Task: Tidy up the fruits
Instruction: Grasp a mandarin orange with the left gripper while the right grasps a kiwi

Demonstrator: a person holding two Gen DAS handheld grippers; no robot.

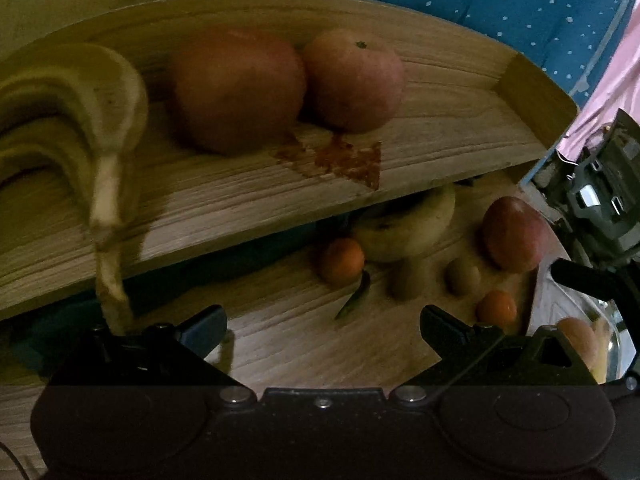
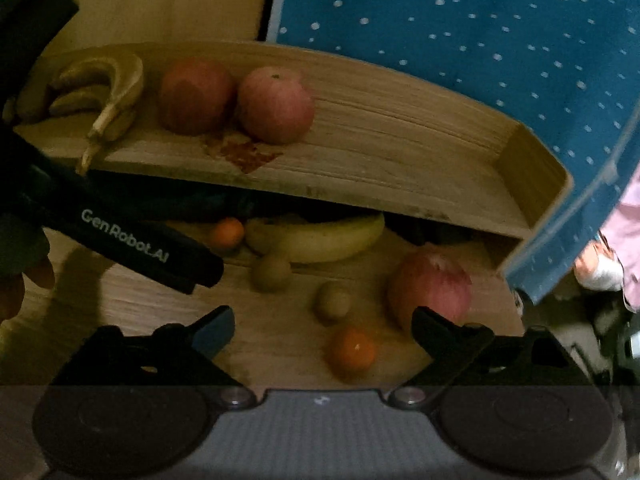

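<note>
wooden surface (image 2: 280, 332) below a raised shelf (image 2: 400, 152) carries loose fruit. shelf already holds bananas (image 2: 108, 88) and two apples (image 2: 276, 104). right gripper (image 2: 324, 320) fingers spread, empty, orange (image 2: 352, 350) between them: likely next grasp. left gripper (image 1: 324, 318) fingers spread, empty.

My left camera cuts the bunch of bananas (image 1: 72, 120) off at its left edge, and the bunch looks blurry. The shelf (image 1: 360, 184) hides the top of the lower banana (image 1: 404, 228). A fruit (image 1: 576, 340) low on the right sits half behind my left tool, so I can't tell what it is. The other tool (image 2: 120, 236) runs off my right camera's left edge.
</note>
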